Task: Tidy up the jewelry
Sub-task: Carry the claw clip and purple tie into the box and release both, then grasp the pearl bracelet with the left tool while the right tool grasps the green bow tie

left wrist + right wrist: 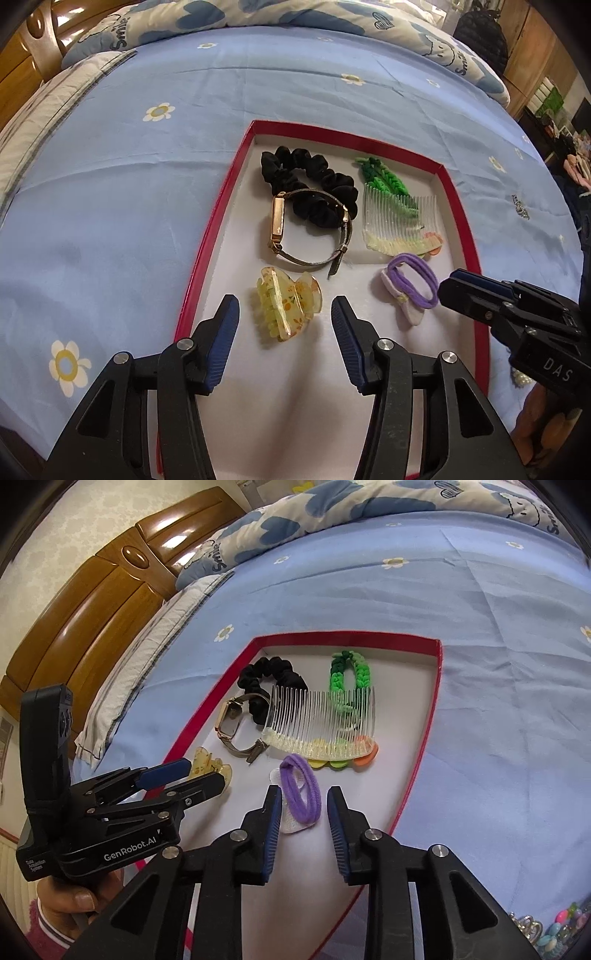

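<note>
A red-rimmed tray [212, 236] [424, 746] with a white floor lies on the blue bed sheet. In it lie a black scrunchie [314, 184] [258, 679], a gold watch [279, 225] [231, 720], a green braided band [384, 181] [351, 672], a clear comb [399, 229] [325, 723], a yellow claw clip [286, 302] [207, 764] and a purple hair tie [413, 280] [301, 794]. My left gripper [286, 314] is open, its fingers either side of the claw clip. My right gripper [303, 805] is open around the purple hair tie; in the left wrist view [458, 288] it sits beside the tie.
Loose beads and jewelry [546, 930] lie on the sheet right of the tray, with a small silver piece [521, 208] further out. A quilt [258, 18] and pillow [147, 650] lie at the bed's far end by a wooden headboard [92, 602].
</note>
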